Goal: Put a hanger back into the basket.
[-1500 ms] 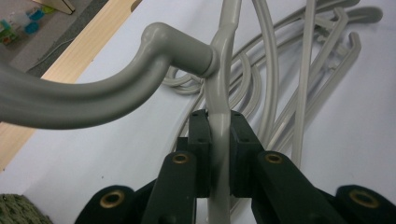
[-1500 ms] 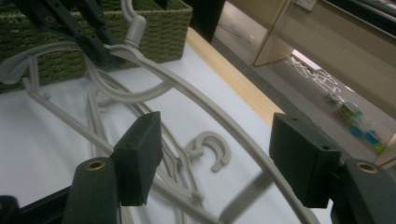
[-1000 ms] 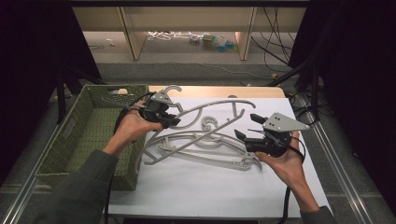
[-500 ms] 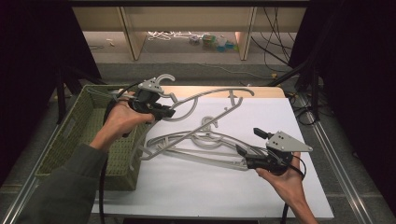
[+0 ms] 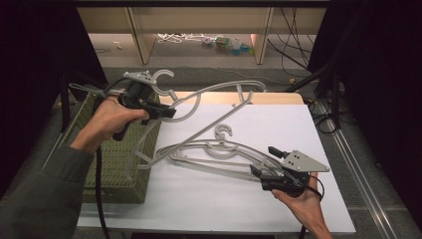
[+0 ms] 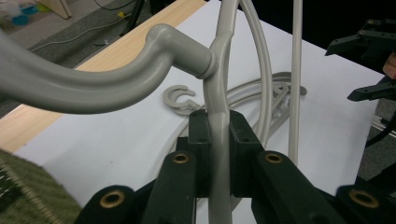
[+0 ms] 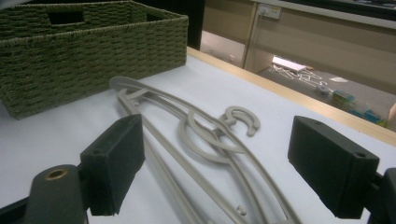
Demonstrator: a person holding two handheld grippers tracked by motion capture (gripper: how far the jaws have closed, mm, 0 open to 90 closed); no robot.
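My left gripper is shut on a grey plastic hanger, gripping it just below the hook. It holds the hanger tilted in the air, with the lower end over the basket's edge. Two more grey hangers lie stacked on the white sheet. My right gripper sits low at their right end. Its jaws are open and have just been opening wider. The pads stand apart on either side of the lying hangers and press on nothing.
A green woven basket stands at the left edge of the sheet. The wooden table edge runs behind it. Shelving and small clutter lie on the floor beyond. Black curtains flank both sides.
The left gripper lifted its hanger higher and toward the basket. The right gripper sank forward to the end of the lying hangers, jaws slightly wider.
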